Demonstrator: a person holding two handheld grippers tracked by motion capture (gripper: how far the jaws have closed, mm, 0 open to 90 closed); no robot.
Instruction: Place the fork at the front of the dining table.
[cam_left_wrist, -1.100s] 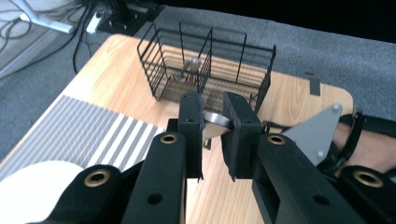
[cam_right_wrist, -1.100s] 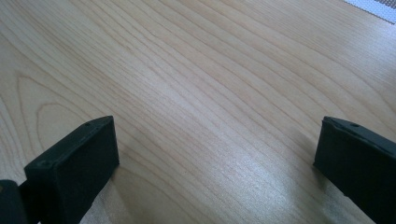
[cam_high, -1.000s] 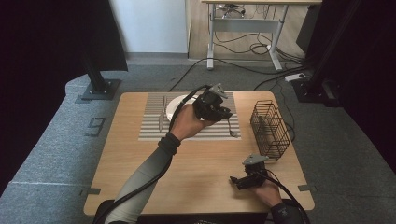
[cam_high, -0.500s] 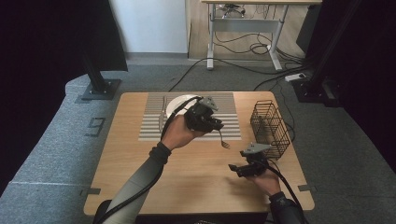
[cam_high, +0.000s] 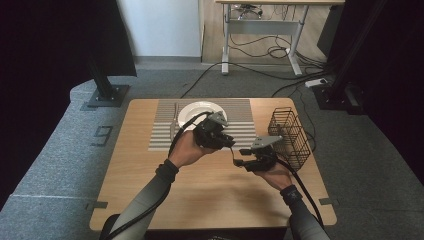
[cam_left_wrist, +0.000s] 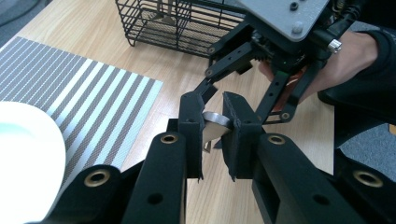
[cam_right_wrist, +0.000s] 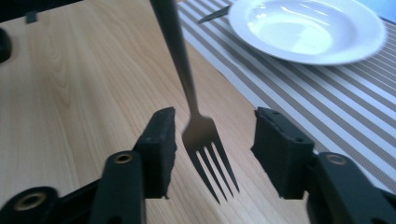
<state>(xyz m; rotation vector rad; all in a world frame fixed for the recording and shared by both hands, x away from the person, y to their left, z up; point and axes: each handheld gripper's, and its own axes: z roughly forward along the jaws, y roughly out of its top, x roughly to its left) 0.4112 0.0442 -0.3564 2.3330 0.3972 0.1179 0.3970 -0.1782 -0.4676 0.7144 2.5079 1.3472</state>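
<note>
A fork (cam_right_wrist: 194, 100) is clamped by the left gripper (cam_left_wrist: 214, 135) at ten o'clock of the wide-open right gripper (cam_right_wrist: 212, 149); a handover appears underway, closure needed next.

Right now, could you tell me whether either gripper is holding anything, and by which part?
The left gripper is shut on the fork at its handle end. The tines hang between the open jaws of the right gripper, which does not grip them.

Left gripper (cam_high: 229, 143): carried in the left hand (cam_high: 187, 149) above the table (cam_high: 125, 165) centre, forearm reaching in from the near edge; jaws clamped on a fork (cam_right_wrist: 194, 100) handle.
Right gripper (cam_high: 241, 157): just beside it, nearer the table's near edge, jaws spread wide either side of the fork's tines.
</note>
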